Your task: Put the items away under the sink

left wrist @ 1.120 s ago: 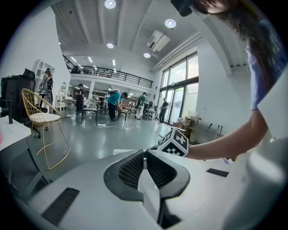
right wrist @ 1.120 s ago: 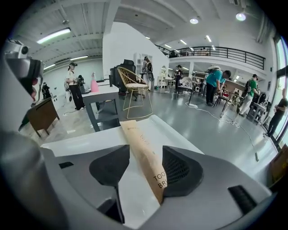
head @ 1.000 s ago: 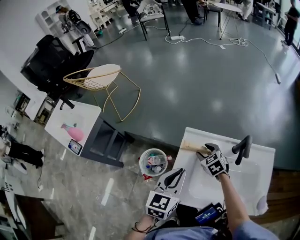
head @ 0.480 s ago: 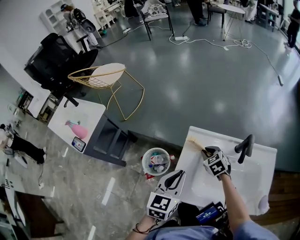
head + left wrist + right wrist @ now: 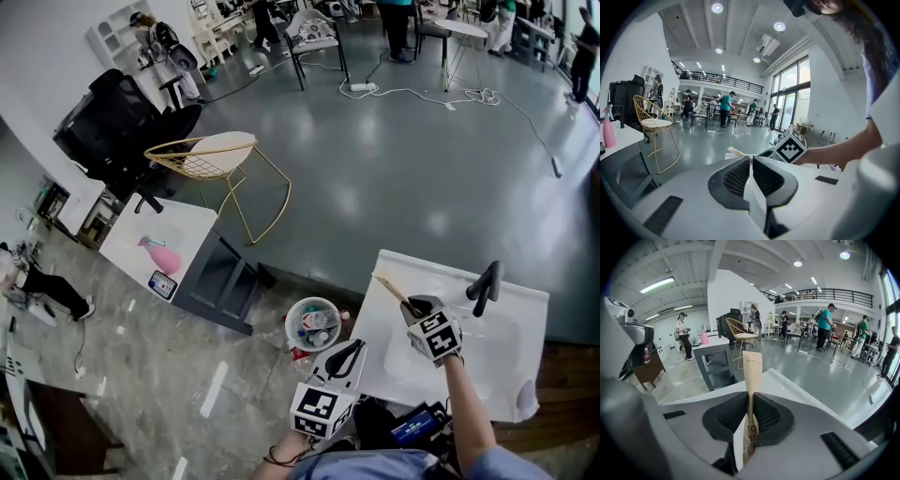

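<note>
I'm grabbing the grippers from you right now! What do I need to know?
Left gripper: jaws together, nothing in them, near the front-left corner of the sink counter.
Right gripper: its jaws have just been closing and now pinch a flat beige paper packet, which pokes out past the jaws above the counter's left side.
Done: the packet is gripped.
Left: take it down under the sink; that space isn't in view. A basket of bottles stands on the floor left of the counter and may need checking too.
</note>
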